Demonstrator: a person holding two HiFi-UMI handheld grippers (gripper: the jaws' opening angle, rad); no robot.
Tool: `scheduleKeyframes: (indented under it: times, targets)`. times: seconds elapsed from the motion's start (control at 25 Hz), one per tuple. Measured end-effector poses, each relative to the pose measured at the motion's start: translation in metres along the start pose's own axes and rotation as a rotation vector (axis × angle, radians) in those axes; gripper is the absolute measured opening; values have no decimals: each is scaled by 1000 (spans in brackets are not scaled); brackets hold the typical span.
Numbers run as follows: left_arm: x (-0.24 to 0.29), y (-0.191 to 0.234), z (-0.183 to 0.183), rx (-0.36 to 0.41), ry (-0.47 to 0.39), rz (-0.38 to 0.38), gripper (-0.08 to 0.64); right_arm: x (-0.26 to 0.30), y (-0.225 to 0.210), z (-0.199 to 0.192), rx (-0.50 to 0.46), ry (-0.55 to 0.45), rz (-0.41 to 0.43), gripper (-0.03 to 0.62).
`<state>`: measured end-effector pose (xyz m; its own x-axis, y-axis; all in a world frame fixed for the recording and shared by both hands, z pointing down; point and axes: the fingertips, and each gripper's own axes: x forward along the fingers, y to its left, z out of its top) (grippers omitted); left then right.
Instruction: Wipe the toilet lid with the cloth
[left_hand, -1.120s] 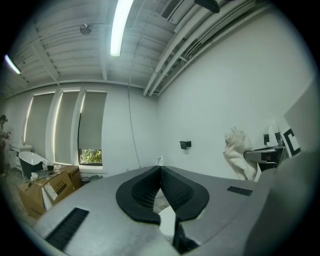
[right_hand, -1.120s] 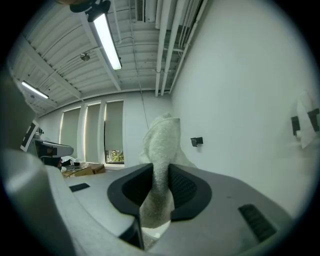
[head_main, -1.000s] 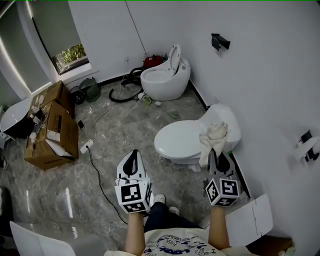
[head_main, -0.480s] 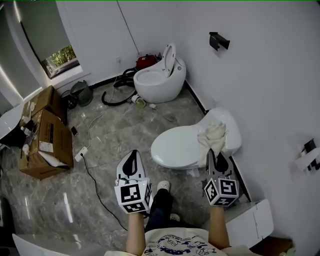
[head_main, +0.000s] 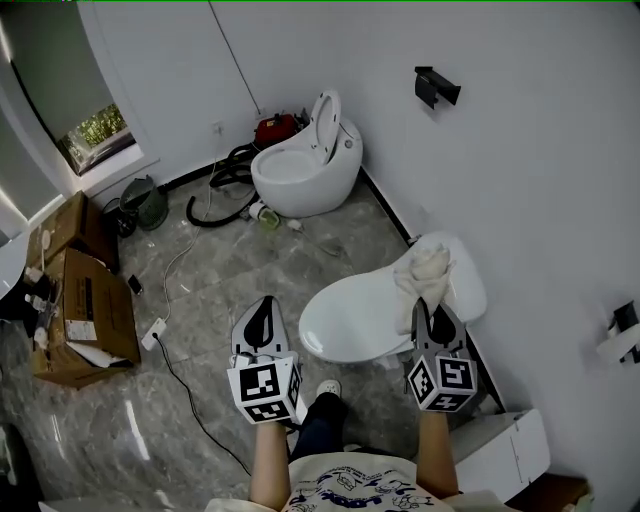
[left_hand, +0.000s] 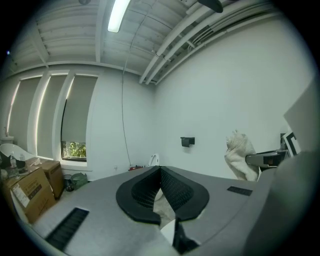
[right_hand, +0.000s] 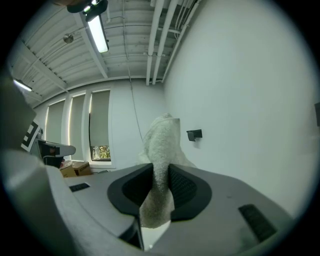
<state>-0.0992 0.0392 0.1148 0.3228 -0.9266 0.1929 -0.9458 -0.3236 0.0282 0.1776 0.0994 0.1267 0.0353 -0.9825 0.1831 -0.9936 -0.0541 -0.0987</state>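
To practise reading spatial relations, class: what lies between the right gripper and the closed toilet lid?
The cloth: the right gripper is shut on it, and in the head view it bunches beyond the jaws over the toilet lid.

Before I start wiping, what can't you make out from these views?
1. Whether the cloth touches the toilet lid: the head view looks from above, and in the right gripper view the cloth itself blocks the way.
2. The lid's rear edge: behind the cloth and right gripper, head view.
3. Stains on the lid: too small, head view.
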Motion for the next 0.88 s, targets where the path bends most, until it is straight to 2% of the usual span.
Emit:
scheduleKeyframes:
  times: [0.32, 0.6, 0.88]
  targets:
    - [92, 20, 8, 8, 15, -52, 3, 79, -10, 7, 12, 7, -63, 84]
    - [145, 31, -14, 4, 82, -80, 3, 132, -18, -11, 23, 66, -88, 84]
    - [184, 42, -35, 6, 108, -74, 3, 169, -27, -33, 12, 118, -97, 84]
